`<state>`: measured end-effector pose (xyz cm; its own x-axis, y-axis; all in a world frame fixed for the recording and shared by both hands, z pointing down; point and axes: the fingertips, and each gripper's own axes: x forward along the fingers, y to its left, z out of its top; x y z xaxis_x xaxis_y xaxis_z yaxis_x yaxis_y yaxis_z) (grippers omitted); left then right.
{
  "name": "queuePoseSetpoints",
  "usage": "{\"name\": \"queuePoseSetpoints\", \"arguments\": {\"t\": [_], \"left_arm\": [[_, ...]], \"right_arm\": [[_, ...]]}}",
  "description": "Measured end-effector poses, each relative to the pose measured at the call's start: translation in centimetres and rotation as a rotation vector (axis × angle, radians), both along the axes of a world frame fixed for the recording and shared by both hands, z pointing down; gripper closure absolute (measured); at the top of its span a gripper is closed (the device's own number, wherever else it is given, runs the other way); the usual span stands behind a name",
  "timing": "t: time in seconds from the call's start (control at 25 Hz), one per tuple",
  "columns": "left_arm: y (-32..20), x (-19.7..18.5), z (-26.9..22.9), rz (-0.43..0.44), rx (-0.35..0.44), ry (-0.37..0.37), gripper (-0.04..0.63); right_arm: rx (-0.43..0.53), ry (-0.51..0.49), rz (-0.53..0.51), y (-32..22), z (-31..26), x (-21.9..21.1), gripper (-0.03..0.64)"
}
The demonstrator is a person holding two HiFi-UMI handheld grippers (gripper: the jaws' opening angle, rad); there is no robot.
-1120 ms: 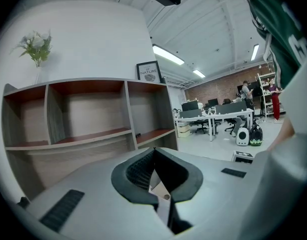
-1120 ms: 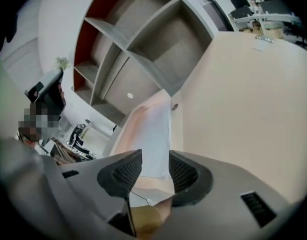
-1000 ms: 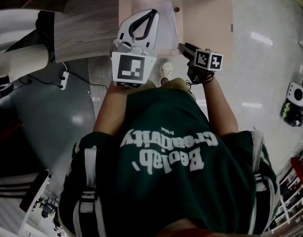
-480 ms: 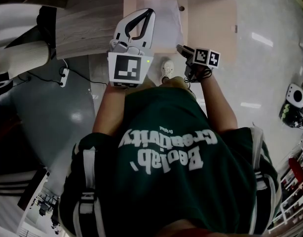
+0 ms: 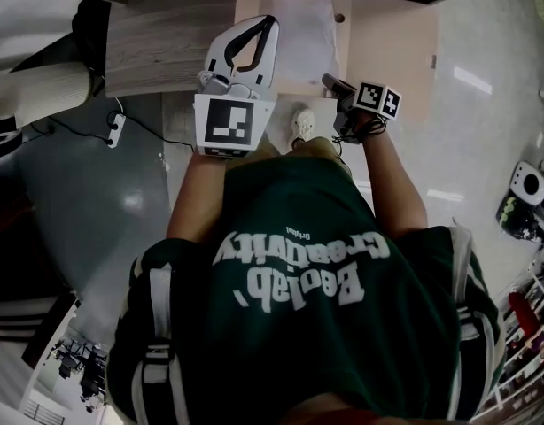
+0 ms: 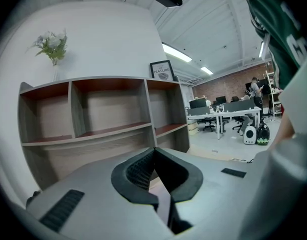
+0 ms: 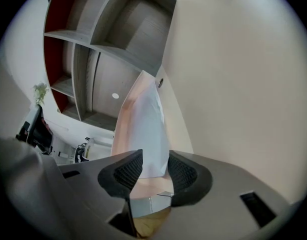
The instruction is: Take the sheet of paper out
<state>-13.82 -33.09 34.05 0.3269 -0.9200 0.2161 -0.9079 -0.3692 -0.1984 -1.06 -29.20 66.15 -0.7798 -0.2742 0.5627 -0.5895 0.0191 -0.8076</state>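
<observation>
Treat sheet of paper (image 5: 297,29) as thin, limp, easily creased — lying flat toward left edge of peach board (image 5: 387,42). Pinch near edge, where right gripper (image 7: 152,166) aims, jaws apart, empty — left gripper (image 6: 154,156) closed on nothing.

The right gripper (image 5: 328,81) had edged up to the near right corner of the sheet of paper (image 5: 299,29); the left gripper (image 5: 270,23) ended nearer its left edge.
</observation>
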Motion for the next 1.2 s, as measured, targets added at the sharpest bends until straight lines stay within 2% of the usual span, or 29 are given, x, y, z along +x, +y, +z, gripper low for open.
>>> {"name": "queuePoseSetpoints", "arguments": {"t": [0.2, 0.68, 0.72, 0.76, 0.8, 1.2], "left_arm": [[0.1, -0.4, -0.3, -0.015, -0.005, 0.004, 0.577], [-0.3, -2.3, 0.0, -0.028, -0.010, 0.009, 0.577], [-0.2, -2.4, 0.0, -0.030, -0.011, 0.010, 0.577], [-0.2, -2.7, 0.1, -0.031, -0.012, 0.011, 0.577], [-0.3, -3.1, 0.3, -0.032, -0.013, 0.012, 0.577], [-0.7, -4.0, 0.6, -0.034, -0.015, 0.016, 0.577]], "right_arm": [[0.002, -0.038, 0.016, -0.8, -0.8, -0.1, 0.445], [0.008, -0.008, -0.020, -2.3, -0.5, -2.7, 0.447], [0.014, 0.005, -0.025, -2.4, -0.5, -2.6, 0.463], [0.024, 0.021, -0.031, -2.4, -0.3, -2.7, 0.565], [0.034, 0.032, -0.039, -2.4, -0.2, -2.9, 0.577], [0.082, 0.038, -0.037, -2.9, -0.9, -3.3, 0.583]]}}
